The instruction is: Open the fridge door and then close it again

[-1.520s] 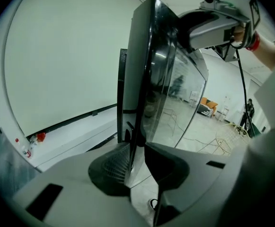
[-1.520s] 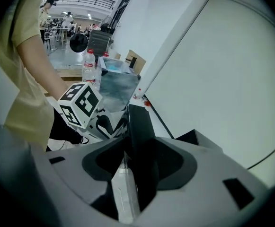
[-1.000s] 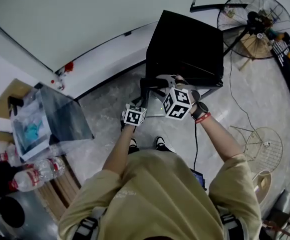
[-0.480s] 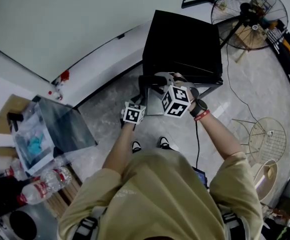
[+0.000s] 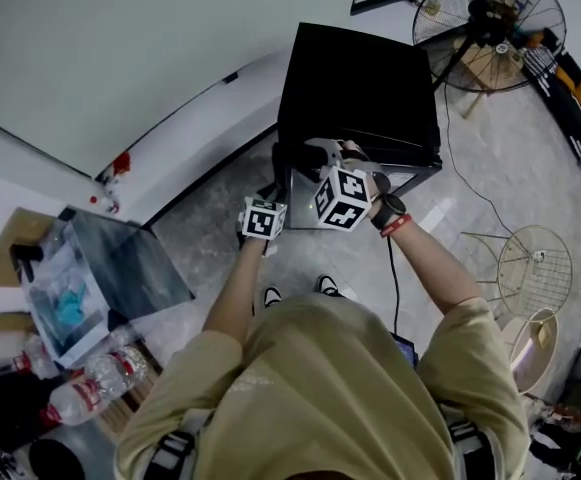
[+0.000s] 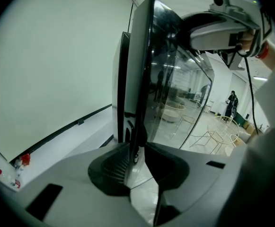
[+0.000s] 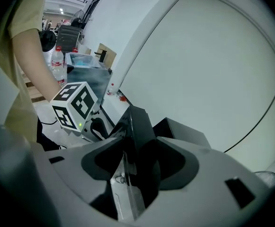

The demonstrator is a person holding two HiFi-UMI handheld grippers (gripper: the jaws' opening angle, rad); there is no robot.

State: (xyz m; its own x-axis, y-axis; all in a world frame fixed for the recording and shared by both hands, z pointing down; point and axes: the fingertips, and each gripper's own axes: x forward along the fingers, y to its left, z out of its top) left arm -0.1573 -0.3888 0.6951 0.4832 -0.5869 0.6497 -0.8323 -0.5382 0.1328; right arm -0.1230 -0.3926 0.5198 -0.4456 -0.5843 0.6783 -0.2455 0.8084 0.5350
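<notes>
A small black fridge [image 5: 360, 78] stands on the floor against the white wall. Its glass-fronted door [image 6: 142, 70] stands ajar from the cabinet [image 6: 121, 89]. My left gripper [image 6: 137, 162] is shut on the door's free edge low down, its marker cube [image 5: 262, 220] left of the door. My right gripper [image 7: 128, 162] is shut on the door's top edge [image 7: 139, 122]; its jaws have just eased slightly wider, with the door still between them. The left gripper view shows the right gripper [image 6: 175, 30] over the door's top. The left gripper's cube [image 7: 75, 105] shows in the right gripper view.
A standing fan [image 5: 490, 18] is behind the fridge on the right. Wire fan guards [image 5: 530, 273] lie on the floor to the right. At the left are a clear box [image 5: 100, 268] and water bottles [image 5: 90, 388]. A cable [image 5: 392, 278] runs along the floor.
The head view has shifted. Both grippers have moved a little with the door's edge, the left cube slightly nearer the fridge's front. Both grips are the same.
</notes>
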